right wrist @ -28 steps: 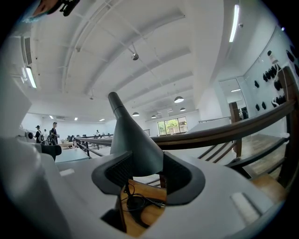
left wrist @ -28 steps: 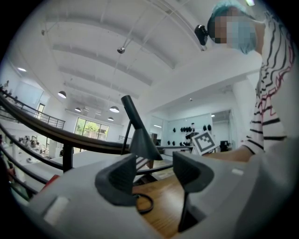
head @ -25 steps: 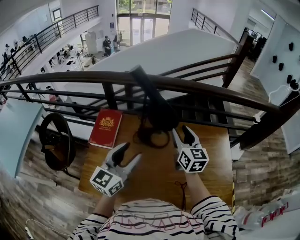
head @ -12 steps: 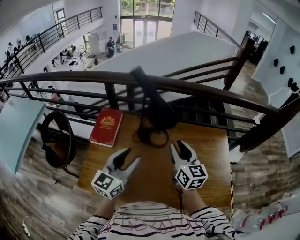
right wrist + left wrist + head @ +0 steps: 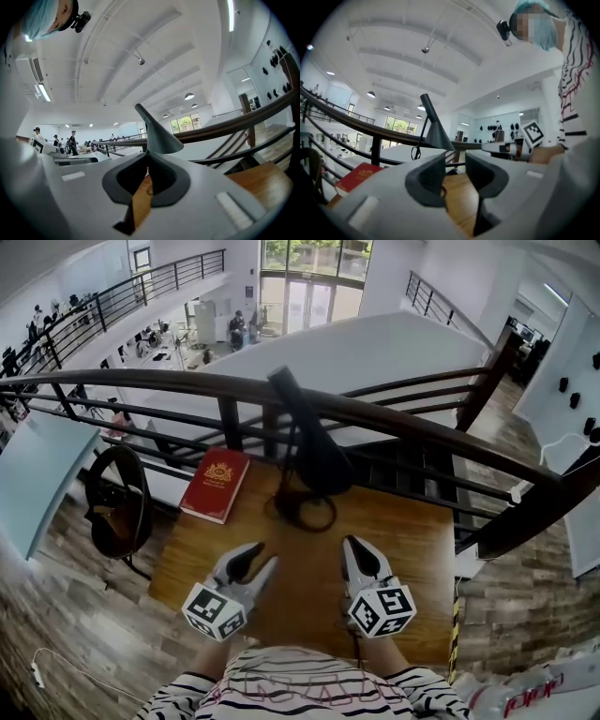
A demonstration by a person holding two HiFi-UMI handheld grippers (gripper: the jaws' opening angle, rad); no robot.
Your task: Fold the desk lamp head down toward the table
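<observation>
Both grippers have drawn back from the desk lamp (image 5: 314, 454) toward the near edge of the table (image 5: 412, 531); the right one, which was just beside the lamp's foot, is now well apart from it. Left gripper (image 5: 259, 557) sits near left, its fingers (image 5: 429, 180) having just been closing, now narrowly apart with only bare table showing between them. Right gripper (image 5: 356, 551) sits near right, its fingers (image 5: 161, 180) having just come together, holding nothing. The lamp stands at the far middle of the table, against the railing (image 5: 422, 423), its dark cone head over the foot and its arm slanting up to the far left. Its cord (image 5: 302, 512) loops on the wood by the foot. A red book (image 5: 216, 486) lies at the far left.
</observation>
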